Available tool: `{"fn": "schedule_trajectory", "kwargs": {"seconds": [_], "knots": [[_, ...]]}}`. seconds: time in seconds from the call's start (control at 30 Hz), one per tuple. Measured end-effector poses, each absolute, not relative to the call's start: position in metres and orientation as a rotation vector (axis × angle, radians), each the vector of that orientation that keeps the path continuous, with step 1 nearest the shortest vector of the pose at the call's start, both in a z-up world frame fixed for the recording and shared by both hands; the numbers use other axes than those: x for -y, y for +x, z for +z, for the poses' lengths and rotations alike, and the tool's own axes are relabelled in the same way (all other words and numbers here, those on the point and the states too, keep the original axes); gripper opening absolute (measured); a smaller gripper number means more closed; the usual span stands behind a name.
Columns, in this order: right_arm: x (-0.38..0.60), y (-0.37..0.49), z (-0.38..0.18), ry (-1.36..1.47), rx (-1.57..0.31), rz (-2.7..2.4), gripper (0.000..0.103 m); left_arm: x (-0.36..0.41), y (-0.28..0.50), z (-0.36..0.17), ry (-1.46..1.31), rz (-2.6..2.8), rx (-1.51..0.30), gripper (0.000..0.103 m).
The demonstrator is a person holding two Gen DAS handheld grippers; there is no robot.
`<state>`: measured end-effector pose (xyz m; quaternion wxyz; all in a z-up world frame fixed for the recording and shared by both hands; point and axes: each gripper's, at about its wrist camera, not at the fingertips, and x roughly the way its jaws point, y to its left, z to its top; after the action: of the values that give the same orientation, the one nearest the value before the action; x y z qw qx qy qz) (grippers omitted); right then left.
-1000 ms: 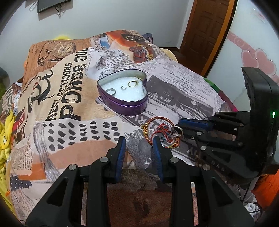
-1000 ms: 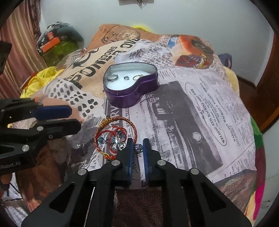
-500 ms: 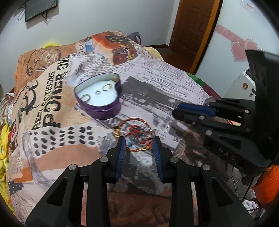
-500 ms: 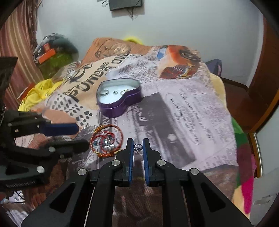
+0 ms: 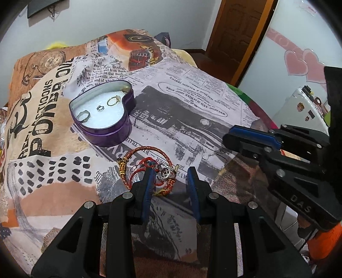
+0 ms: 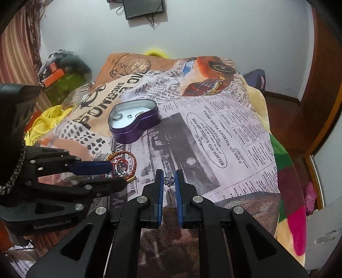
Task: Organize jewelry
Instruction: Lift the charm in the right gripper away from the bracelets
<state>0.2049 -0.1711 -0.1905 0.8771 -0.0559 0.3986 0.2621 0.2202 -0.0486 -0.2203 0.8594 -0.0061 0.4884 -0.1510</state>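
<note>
The left gripper [image 5: 170, 173], fingers spread, straddles the bracelet bundle [image 5: 149, 165] near the bed's front edge; the right gripper [image 6: 169, 177] pinches an earring [image 6: 169, 180].

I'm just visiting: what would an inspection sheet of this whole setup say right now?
Surface: bed under a newspaper-print blanket.
Job's things: purple heart tin, open, three rings inside; red braided bracelets on the blanket; small silver earring.
Clutter: yellow cloth beside the bed.
Grippers: left gripper open over the bracelets; right gripper shut on the earring.
Cables: wires dangle from a wall screen.
Surroundings: wooden door, pink heart stickers.
</note>
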Motion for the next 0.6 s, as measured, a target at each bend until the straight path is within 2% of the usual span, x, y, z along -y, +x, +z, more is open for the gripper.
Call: {"fn": "schedule_trajectory", "kwargs": {"seconds": [0.23, 0.33, 0.47, 0.6], "knots": [[0.1734, 0.2084, -0.1944, -0.107, -0.843, 0.55, 0.009, 0.0487, 0.2267, -0.2256, -0.019, -0.313, -1.028, 0.031], [0.1749, 0.2092, -0.196, -0.101, -0.851, 0.547, 0.009, 0.0472, 0.228, -0.2253, -0.022, -0.307, -1.025, 0.028], [0.1748, 0.2089, -0.1956, -0.103, -0.85, 0.548, 0.009, 0.0474, 0.2296, -0.2257, -0.023, -0.304, -1.016, 0.019], [0.1738, 0.2076, -0.1925, -0.107, -0.843, 0.548, 0.009, 0.0478, 0.2292, -0.2244, -0.02, -0.305, -1.003, 0.018]]}}
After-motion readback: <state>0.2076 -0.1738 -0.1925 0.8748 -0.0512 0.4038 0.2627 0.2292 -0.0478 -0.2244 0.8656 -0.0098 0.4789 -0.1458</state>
